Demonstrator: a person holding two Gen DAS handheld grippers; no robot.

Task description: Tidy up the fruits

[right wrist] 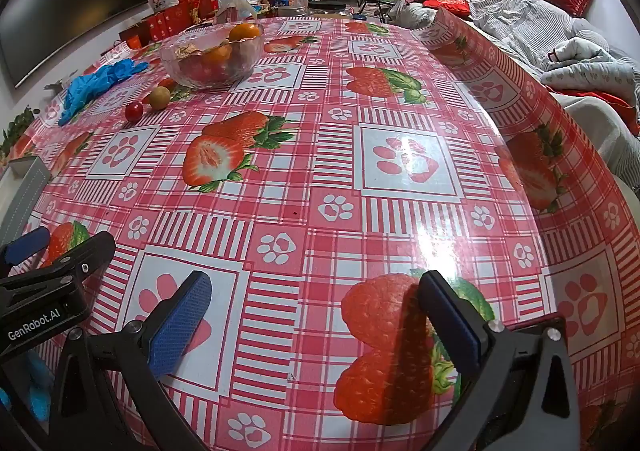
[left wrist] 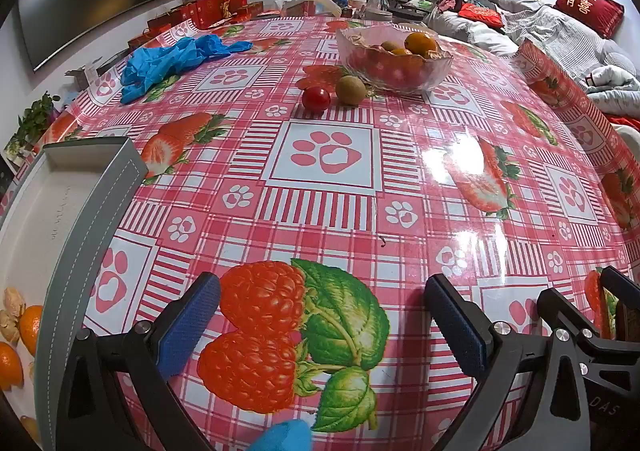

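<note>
A glass bowl [left wrist: 394, 59] [right wrist: 212, 55] holding oranges and other fruit stands far across the table. Just in front of it lie a small red tomato [left wrist: 316, 99] [right wrist: 134, 111] and a brown kiwi [left wrist: 351, 90] [right wrist: 161, 97]. A grey tray [left wrist: 76, 235] at the left edge holds oranges [left wrist: 30, 327] and walnuts. My left gripper [left wrist: 322, 325] is open over the printed cloth, nothing between its blue pads. My right gripper [right wrist: 314, 321] is open too, empty, low over the table. The left gripper's side shows at the left in the right wrist view.
Crumpled blue gloves [left wrist: 172, 61] [right wrist: 98, 81] lie at the far left of the table. Red boxes and clutter line the far edge. The tablecloth's right side curls up [right wrist: 532, 99] beside a bed with bedding. A blue-gloved fingertip [left wrist: 286, 437] shows at the bottom.
</note>
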